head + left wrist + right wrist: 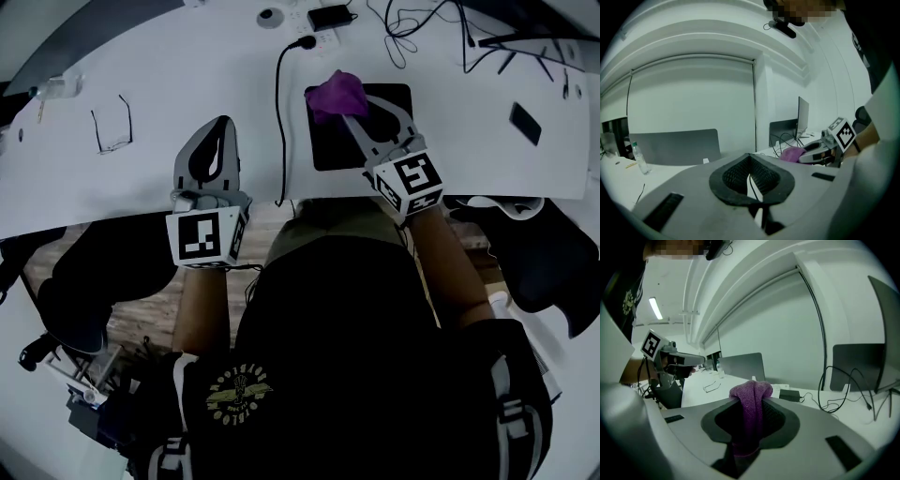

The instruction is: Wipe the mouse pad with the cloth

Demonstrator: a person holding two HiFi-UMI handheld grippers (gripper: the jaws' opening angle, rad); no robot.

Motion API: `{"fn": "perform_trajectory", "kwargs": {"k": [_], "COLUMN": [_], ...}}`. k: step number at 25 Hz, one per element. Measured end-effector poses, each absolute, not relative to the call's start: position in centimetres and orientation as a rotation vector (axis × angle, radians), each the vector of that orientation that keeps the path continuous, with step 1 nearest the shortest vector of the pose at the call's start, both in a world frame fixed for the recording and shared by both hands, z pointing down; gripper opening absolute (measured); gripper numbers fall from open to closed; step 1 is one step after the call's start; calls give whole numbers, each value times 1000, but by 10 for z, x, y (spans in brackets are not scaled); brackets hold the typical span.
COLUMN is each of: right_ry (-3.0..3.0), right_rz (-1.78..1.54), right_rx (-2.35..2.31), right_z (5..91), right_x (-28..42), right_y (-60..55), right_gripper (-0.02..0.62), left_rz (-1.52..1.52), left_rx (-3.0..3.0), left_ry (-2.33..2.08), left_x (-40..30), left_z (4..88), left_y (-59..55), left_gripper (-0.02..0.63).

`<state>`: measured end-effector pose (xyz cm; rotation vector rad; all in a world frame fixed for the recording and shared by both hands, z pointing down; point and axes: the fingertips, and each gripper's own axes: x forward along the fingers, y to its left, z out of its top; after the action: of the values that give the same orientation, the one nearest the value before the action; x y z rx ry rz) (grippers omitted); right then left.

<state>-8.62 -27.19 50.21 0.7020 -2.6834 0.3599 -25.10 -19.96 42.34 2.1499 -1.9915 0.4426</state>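
Closest to the head camera is the person's dark shirt (356,356), with both forearms reaching out over the white table (187,75). Right gripper (349,109) is angled in from the right across the black mouse pad (328,145), and its jaws are pinched tight on the purple cloth (336,94). In the right gripper view the cloth is bunched up between the pads and pokes out past the tips. From above, the wad sits over the pad's far-left corner; can't really tell how hard it's pressed down.

Left gripper (223,124) is off to the left over bare table, well apart from the pad. Its jaws are closed tip to tip with nothing between them, and the left gripper view just shows table through the loop of the pads.

Black cable (278,122) runs toward the table's near edge between the two grippers, just left of the pad. Pair of glasses (111,124) lies further left, and a tangle of wires (412,23) sits at the far side.
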Motion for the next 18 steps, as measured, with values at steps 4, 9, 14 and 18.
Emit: {"fn": "perform_trajectory", "kwargs": {"k": [4,9,14,18], "right_ry": [-2631,-2575,-2511,-2402], "right_rz": [408,418,414,419], "right_rx": [647,578,551,595], "right_z": [549,594,630,663], "right_x": [-104,-127,-136,-121], "right_y": [-267,-264,-262,-266], "right_gripper": [91,91,91,91], "left_rz": [510,511,488,505], "left_rx": [2095,2087,2091,2087], "left_ry": [-1962,-1958,-1966,-1952], "left_x": [-253,-254,-252,-251], "left_z": [442,454,454,459], "left_y": [-195,-196,-200,-200], "left_gripper": [2,2,2,2]}}
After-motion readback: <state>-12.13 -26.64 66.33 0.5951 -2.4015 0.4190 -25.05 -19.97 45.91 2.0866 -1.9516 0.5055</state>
